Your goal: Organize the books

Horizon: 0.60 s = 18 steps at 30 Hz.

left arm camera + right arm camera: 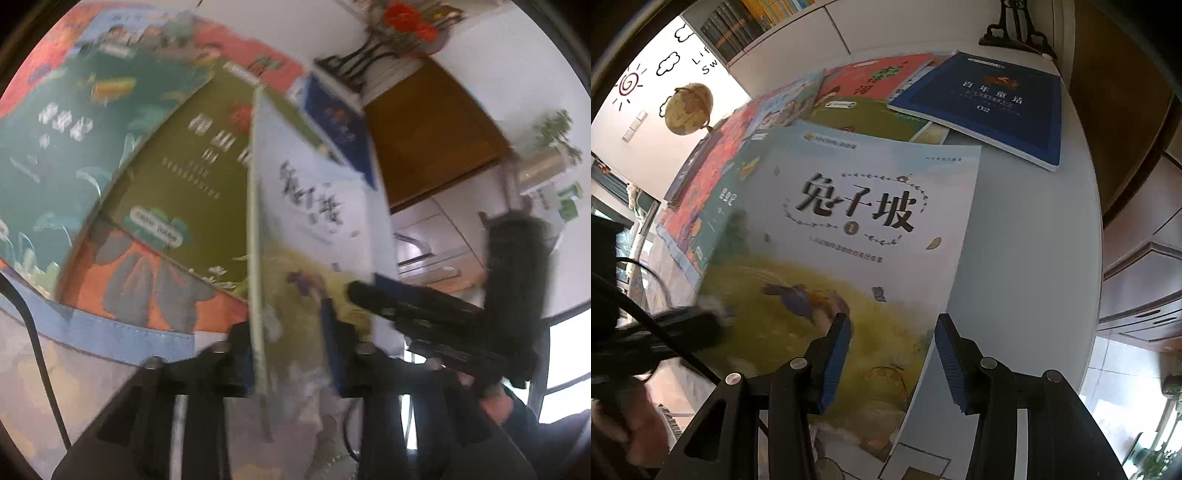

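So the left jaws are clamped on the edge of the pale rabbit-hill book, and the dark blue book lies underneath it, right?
Not quite. The left gripper is indeed clamped on the pale book's edge, but the dark blue book does not lie underneath it. The right wrist view shows it flat on the white table, farther back and clear of the pale book.

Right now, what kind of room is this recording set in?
Probably a home study or a child's reading corner. Children's picture books lie scattered on a white table, a globe stands behind, and packed bookshelves line the wall.
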Each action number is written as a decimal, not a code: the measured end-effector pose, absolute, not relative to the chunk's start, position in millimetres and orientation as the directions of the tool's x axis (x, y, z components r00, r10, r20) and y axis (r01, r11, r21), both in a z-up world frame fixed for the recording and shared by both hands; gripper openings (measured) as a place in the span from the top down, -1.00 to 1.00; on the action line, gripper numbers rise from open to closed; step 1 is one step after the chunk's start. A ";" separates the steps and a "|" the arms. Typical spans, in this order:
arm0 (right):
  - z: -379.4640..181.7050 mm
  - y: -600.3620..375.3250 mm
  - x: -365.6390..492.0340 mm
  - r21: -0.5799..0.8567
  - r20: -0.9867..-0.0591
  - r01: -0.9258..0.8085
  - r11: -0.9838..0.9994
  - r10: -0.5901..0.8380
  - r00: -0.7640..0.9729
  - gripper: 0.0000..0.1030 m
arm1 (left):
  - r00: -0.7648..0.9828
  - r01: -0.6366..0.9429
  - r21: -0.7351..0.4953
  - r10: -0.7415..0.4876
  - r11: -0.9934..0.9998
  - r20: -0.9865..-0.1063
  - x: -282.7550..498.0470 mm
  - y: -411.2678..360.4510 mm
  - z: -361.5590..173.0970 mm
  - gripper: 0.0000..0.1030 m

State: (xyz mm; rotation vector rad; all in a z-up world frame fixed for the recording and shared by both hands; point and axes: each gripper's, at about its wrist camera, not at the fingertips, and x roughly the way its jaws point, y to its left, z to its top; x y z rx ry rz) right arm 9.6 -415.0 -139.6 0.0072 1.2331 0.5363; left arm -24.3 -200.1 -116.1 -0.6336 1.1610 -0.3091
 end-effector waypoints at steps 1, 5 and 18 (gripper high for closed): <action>-136.0 -413.8 7.8 0.289 -0.888 -0.391 0.874 0.398 0.231 0.08 | 0.388 -0.102 -0.630 -0.552 0.770 -0.738 -23.4 -197.5 -119.1 0.73; -130.7 -409.5 5.5 0.281 -0.889 -0.386 0.879 0.390 0.239 -0.10 | 0.424 -0.137 -0.828 -0.723 0.543 -0.545 -17.7 -187.7 -119.9 0.79; -177.9 -472.4 18.6 0.804 -0.594 -0.007 0.595 0.803 0.043 -0.44 | 0.502 -0.258 -0.959 -0.831 0.121 -0.240 -14.4 -171.5 -141.4 0.76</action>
